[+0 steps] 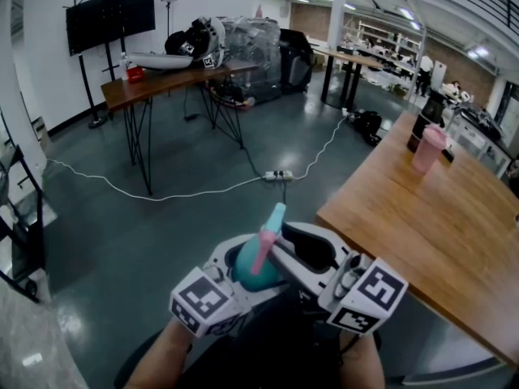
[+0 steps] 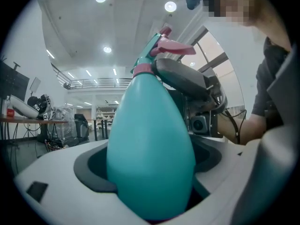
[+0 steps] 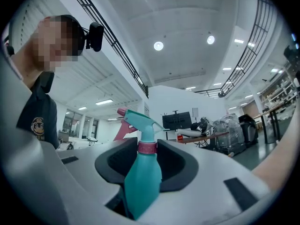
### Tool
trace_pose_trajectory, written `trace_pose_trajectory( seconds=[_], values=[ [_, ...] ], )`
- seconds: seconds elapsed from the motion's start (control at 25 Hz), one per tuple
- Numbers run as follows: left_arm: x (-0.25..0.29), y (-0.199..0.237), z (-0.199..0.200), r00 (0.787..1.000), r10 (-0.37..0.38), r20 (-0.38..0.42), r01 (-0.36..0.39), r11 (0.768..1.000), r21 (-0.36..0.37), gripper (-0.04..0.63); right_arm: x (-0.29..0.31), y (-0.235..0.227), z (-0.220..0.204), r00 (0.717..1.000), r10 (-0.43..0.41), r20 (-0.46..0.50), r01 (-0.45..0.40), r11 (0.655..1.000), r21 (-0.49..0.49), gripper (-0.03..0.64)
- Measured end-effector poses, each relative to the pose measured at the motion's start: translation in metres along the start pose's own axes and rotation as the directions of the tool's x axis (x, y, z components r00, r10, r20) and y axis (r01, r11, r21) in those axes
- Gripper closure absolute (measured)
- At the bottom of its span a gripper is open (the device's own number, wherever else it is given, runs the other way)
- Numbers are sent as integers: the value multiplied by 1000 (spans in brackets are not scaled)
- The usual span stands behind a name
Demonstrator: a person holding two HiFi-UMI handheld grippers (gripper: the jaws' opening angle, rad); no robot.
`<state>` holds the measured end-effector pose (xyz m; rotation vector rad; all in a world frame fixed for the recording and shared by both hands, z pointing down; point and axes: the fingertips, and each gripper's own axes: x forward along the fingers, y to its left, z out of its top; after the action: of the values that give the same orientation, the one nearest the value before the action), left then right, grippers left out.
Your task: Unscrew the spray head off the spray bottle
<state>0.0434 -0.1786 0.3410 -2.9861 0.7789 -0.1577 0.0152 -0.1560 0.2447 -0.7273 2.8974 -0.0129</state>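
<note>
The spray bottle [image 1: 251,271] is blue-green, and so is its spray head [image 3: 140,119], which has a pink ring [image 3: 146,147] under it and a pink trigger [image 2: 174,46]. The left gripper [image 2: 147,165] and the right gripper [image 3: 146,165] are white with dark grey pads, and the left cube [image 1: 203,300] and the right cube [image 1: 375,292] have black and white squares. The table [image 1: 454,241] is brown wood, the cup [image 1: 428,148] is pink, the floor [image 1: 122,233] is shiny dark grey-green, and the cable [image 1: 186,193] is white.
</note>
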Motion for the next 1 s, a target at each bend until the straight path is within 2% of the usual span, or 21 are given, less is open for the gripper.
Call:
trace_pose_trajectory(
  seconds=[0.16,0.28,0.36,0.52,0.64,0.8,0.88,0.92,1.0],
  values=[
    [-1,-7,-1,999,-49,-7,49,999,-2,143,-4,1,-1,999,45,-11,-45,999,-4,483],
    [-5,-20,1,987,-163,17,163,987,-9,143,-9,7,1,990,138,-8,-138,990,18,483],
    [-8,-29,2,970,-241,39,242,970,-1,143,-12,12,3,978,207,-4,-207,978,34,483],
    [-14,-45,5,936,-348,49,348,938,10,143,-18,22,6,950,313,-9,-312,949,36,483],
    [-21,-62,10,893,-446,65,446,895,10,142,-23,32,6,920,393,3,-392,918,53,483],
    [-29,-75,5,857,-511,63,512,859,9,143,-26,45,7,886,463,18,-463,884,55,483],
    [-30,-76,8,855,-513,81,513,858,18,143,-26,47,9,881,472,28,-473,880,52,482],
    [-30,-74,10,862,-499,91,500,866,18,143,-25,45,10,889,456,30,-457,888,46,480],
    [-26,-64,13,887,-449,104,451,893,11,143,-20,36,11,923,383,21,-384,923,26,442]
  ],
)
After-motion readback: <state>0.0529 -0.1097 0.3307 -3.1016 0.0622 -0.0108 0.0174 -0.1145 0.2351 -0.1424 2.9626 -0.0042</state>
